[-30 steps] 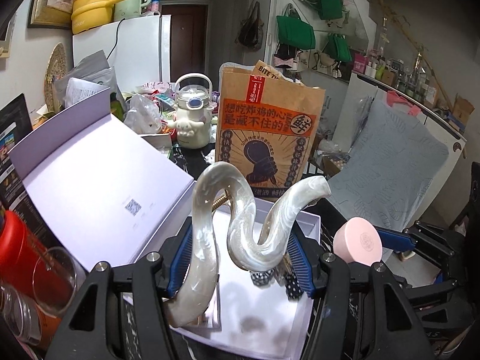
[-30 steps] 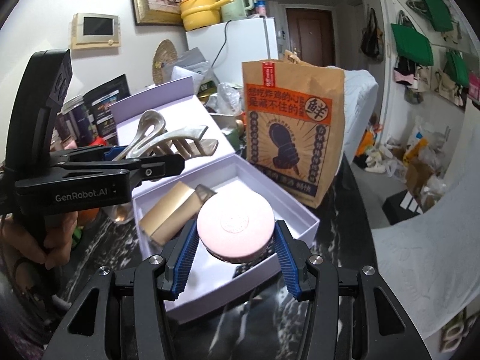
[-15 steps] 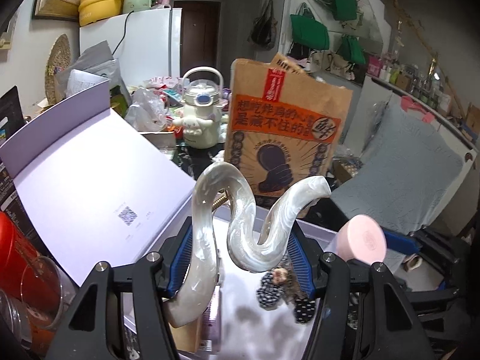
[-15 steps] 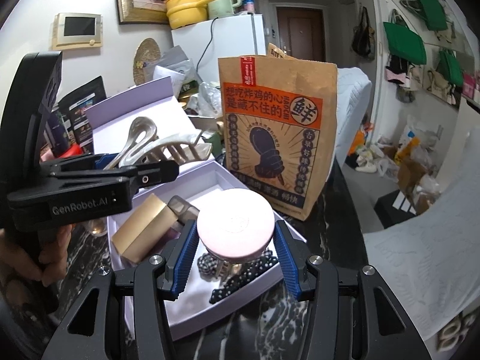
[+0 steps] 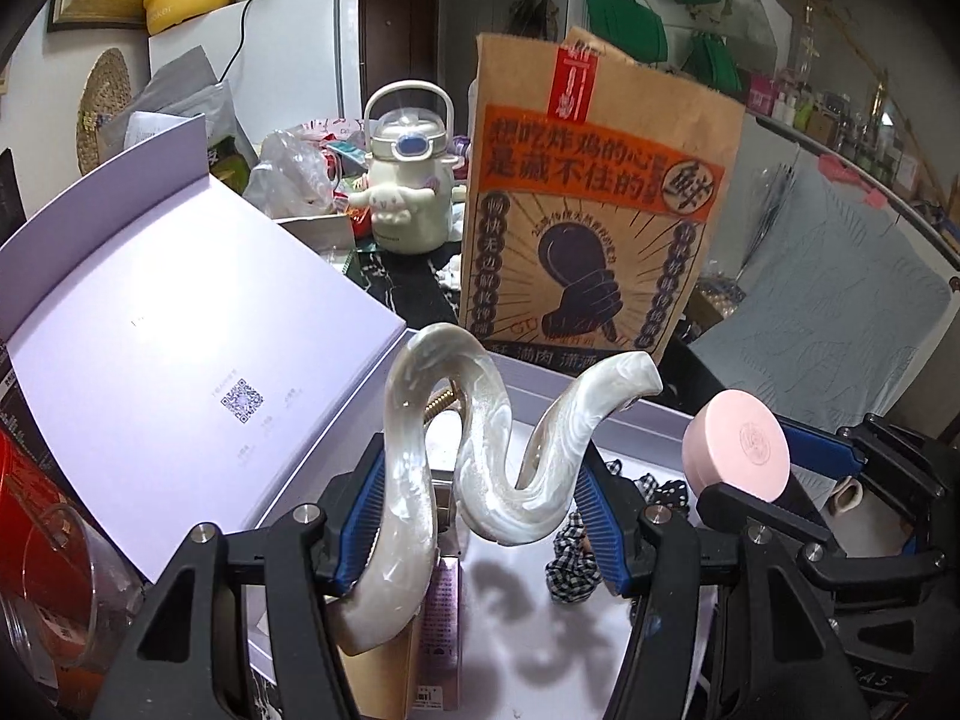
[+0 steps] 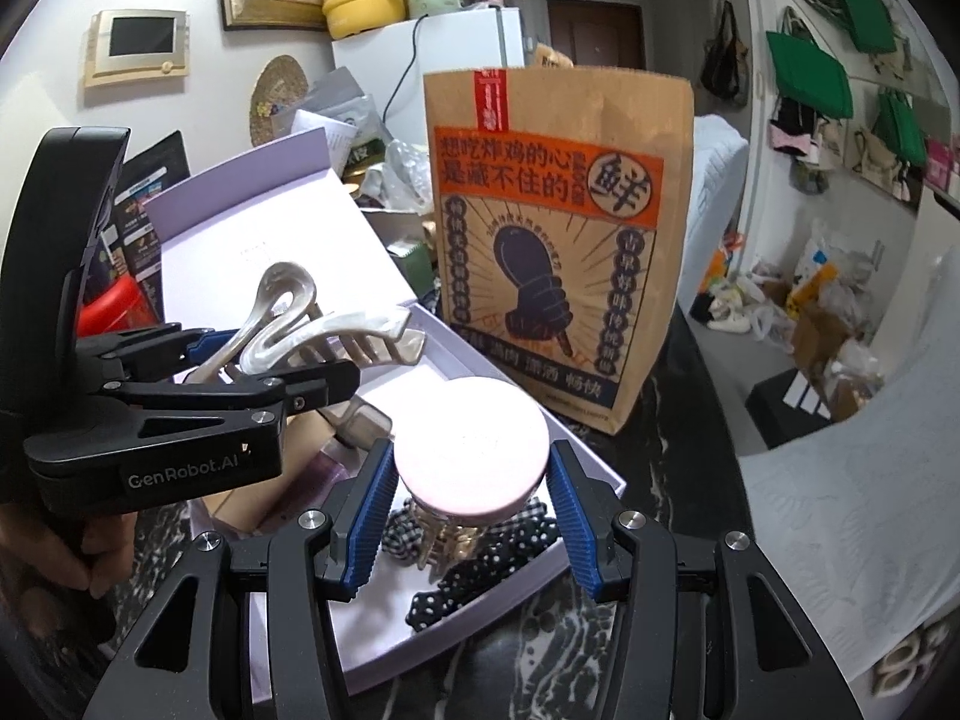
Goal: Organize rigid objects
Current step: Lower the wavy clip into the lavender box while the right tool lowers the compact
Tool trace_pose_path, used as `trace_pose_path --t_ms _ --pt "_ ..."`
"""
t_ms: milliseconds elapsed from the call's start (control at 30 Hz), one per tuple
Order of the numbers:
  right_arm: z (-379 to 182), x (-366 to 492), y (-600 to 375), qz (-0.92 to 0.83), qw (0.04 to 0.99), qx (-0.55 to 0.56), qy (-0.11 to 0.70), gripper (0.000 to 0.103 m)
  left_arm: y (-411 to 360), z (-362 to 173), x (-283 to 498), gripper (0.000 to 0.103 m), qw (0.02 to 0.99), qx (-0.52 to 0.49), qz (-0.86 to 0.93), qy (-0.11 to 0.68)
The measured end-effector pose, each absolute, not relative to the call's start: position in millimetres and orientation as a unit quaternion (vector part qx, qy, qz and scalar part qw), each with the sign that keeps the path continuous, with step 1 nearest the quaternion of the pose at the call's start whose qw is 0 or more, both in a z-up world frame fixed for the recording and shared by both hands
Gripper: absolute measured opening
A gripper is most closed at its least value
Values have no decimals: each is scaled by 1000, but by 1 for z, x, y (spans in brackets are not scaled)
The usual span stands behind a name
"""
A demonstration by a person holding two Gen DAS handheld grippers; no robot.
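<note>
With the left gripper (image 5: 480,516) clenched on the pearly hair claw (image 5: 480,450) and the right gripper (image 6: 471,516) grasping the pink round case (image 6: 474,450), both above the open box (image 6: 594,474), each should probably lower onto bare floor beside the checkered scrunchies (image 6: 480,564) before releasing.

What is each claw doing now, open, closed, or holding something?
Left claw: closed on the pearly hair clip, above the open box.
Right claw: closed on the pink round case.
</note>
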State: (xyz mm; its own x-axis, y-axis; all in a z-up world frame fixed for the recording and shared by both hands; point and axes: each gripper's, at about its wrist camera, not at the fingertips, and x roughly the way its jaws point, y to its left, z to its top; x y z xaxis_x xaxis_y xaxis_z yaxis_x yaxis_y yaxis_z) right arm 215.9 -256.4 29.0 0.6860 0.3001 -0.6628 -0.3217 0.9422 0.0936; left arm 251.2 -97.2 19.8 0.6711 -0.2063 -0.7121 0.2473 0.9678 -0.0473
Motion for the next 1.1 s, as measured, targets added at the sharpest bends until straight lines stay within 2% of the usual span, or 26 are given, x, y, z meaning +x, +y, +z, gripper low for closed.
trace_pose_path --t_ms 567,1100 --pt "6 224 -248 160 911 -28 380 50 -105 -9 268 58 900 48 -106 419" --pt "-5 227 -237 149 906 -51 394 51 -113 -13 267 58 897 82 -90 425"
